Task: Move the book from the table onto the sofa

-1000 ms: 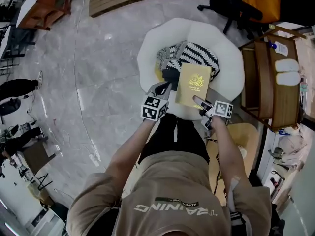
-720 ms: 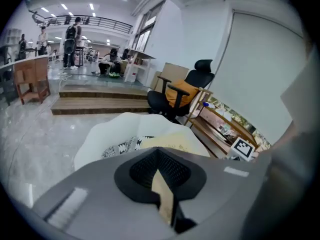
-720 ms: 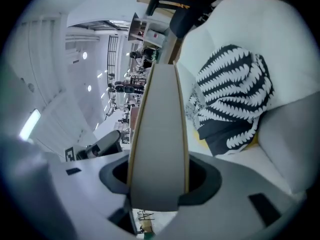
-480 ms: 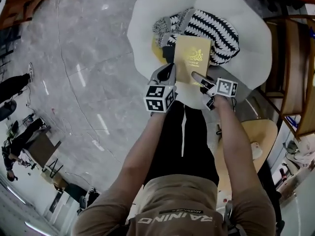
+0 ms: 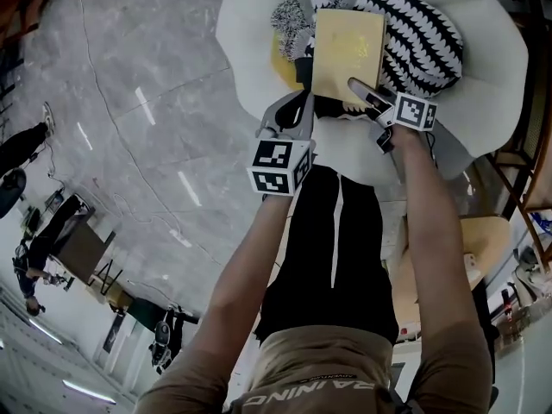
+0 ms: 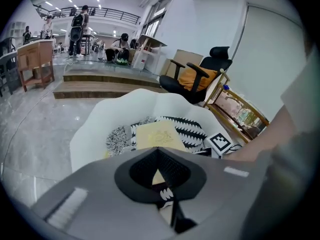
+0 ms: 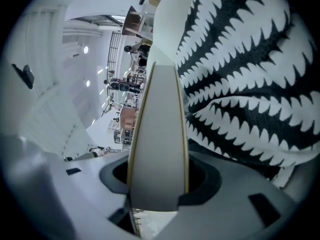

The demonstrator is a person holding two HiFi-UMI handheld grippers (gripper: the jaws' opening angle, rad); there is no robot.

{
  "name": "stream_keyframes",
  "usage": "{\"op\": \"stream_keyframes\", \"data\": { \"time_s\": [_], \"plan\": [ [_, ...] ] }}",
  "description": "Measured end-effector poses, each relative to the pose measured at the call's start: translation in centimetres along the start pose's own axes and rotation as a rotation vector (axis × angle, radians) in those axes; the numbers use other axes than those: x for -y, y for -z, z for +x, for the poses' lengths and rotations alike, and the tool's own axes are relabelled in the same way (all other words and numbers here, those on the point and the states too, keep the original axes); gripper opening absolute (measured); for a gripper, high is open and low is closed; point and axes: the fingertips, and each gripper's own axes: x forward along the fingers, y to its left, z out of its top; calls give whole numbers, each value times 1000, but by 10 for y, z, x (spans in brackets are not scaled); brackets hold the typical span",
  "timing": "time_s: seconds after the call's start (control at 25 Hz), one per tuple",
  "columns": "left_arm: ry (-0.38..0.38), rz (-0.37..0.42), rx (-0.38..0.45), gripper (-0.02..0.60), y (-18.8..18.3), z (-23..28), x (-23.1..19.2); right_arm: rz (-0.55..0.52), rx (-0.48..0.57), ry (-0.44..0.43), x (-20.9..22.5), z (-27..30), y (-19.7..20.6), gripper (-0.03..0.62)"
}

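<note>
The yellow book (image 5: 348, 52) lies flat over a black-and-white zigzag cushion (image 5: 423, 37) in the white sofa seat (image 5: 496, 84). My right gripper (image 5: 369, 95) is shut on the book's near right edge. In the right gripper view the pale page edge (image 7: 157, 129) stands between the jaws of the right gripper (image 7: 159, 180), with the cushion (image 7: 250, 84) close beside it. My left gripper (image 5: 296, 115) is at the book's near left corner. In the left gripper view the left gripper (image 6: 158, 151) has its tips closed on that corner, and the book's cover (image 6: 156, 135) shows beyond them.
A grey knitted cushion (image 5: 291, 15) lies left of the book. A wooden rack (image 5: 528, 175) and a round wooden table (image 5: 470, 248) stand right of the sofa. Behind the sofa are a black office chair (image 6: 200, 76) and wooden steps (image 6: 100, 86). Grey marble floor (image 5: 147, 102) spreads left.
Both grippers have sunk with the book, carrying it forward over the sofa seat. It now sits down on the zigzag cushion. Both grips on it are unchanged.
</note>
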Motion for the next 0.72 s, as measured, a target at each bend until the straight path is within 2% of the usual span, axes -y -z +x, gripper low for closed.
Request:
{"op": "stream_keyframes", "data": {
  "time_s": [0.2, 0.4, 0.6, 0.72],
  "plan": [
    [7, -21, -10, -2, 10, 4, -10, 59, 88, 32, 26, 21, -17, 219],
    [13, -45, -18, -2, 20, 12, -12, 72, 72, 17, 30, 30, -7, 219],
    [22, -38, -14, -2, 19, 29, -15, -16, 33, 108, 43, 34, -3, 221],
    [29, -36, -7, -2, 14, 29, -13, 19, 76, 146, 46, 27, -11, 234]
  ]
}}
